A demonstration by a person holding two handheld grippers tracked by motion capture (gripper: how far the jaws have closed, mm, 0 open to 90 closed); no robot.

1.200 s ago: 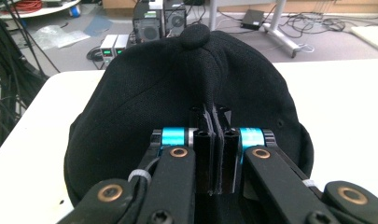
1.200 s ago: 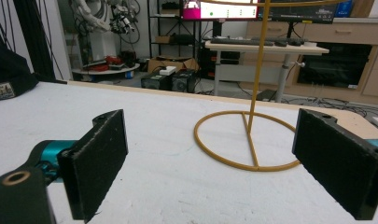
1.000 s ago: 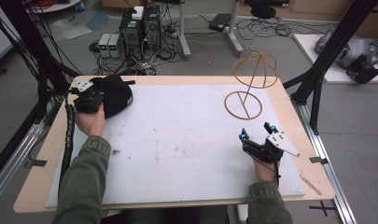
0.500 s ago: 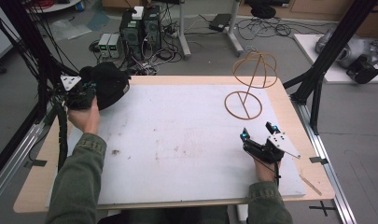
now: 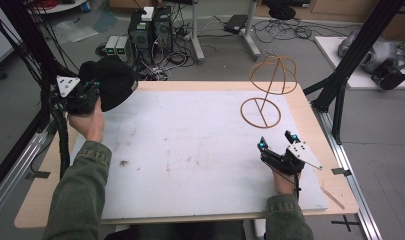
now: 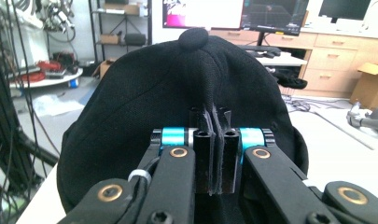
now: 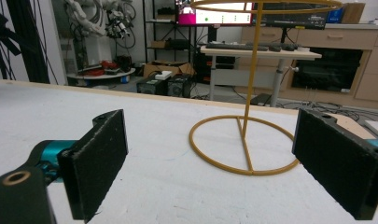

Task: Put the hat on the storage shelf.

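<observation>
Left gripper (image 5: 90, 89) clamped tight on black cap (image 5: 112, 81) fabric, lifted above far-left table (image 5: 155, 210) corner. Right gripper (image 5: 276, 140) spread wide, holding nothing, low over white mat (image 5: 190, 150), aimed at yellow wire stand (image 5: 266, 90) just ahead.

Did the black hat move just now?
Yes. The hat, pinched in the left gripper, has gone from over the table's far left corner outward past its edge, toward the computers on the floor.
</observation>
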